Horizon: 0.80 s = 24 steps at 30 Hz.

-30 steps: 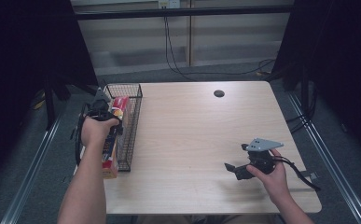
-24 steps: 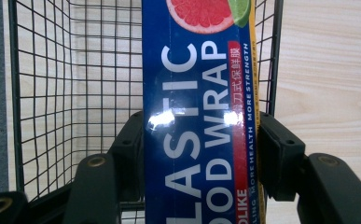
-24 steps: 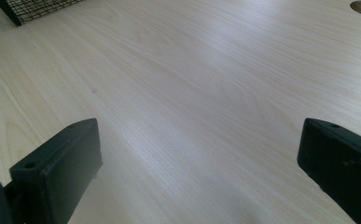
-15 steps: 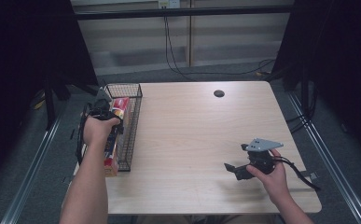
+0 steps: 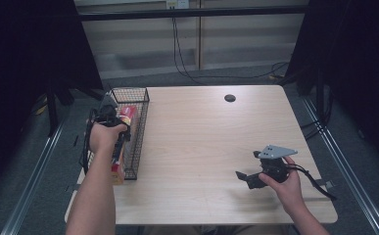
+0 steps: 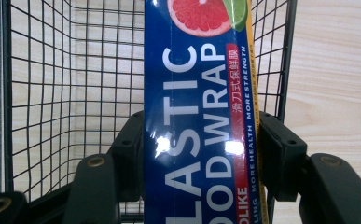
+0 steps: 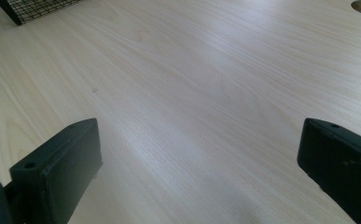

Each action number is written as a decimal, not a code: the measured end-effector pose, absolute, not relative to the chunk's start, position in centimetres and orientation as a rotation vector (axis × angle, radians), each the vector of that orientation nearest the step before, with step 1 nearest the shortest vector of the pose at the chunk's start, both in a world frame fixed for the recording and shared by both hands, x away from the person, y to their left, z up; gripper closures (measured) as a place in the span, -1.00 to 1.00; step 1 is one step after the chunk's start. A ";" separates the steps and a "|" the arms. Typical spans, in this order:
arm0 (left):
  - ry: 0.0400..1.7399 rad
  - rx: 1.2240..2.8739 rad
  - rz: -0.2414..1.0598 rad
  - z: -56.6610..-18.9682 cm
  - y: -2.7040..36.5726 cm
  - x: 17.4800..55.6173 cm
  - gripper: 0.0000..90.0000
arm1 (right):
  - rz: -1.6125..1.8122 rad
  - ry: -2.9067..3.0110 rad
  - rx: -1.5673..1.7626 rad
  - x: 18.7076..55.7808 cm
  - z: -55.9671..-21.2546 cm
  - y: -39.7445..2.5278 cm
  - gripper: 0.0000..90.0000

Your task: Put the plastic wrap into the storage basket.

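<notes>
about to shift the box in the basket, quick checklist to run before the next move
1. Grip: left gripper has a jaw on each long side of the plastic wrap box: ok.
2. Box sits between the wire basket walls: ok.
3. Box lifted clear of the basket floor: cannot tell.
4. Right gripper open, holding nothing, over bare table: ok.
5. Right gripper well away from the basket in the high view: ok.

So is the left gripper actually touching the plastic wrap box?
Touching. The left gripper view shows the left gripper with both black jaws pressed flat against the two sides of the plastic wrap box, no gap either side, above the wire basket.
</notes>
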<state>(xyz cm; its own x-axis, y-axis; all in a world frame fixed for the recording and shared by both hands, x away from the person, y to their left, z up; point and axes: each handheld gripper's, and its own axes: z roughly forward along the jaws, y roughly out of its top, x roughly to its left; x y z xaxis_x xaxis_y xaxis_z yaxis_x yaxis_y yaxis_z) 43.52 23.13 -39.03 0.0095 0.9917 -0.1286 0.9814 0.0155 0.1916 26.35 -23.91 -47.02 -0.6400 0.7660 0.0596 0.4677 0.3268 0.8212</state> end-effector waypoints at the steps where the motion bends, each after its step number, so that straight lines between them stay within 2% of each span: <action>1: 2.063 2.054 0.068 -39.1 23.2 43.5 -0.04 | 1.228 2.260 1.101 26.3 -47.0 -23.9 -1.00; 24: 2.056 2.045 0.102 -39.4 23.0 43.4 -0.10 | 1.224 2.261 1.098 26.3 -47.0 -23.8 -1.00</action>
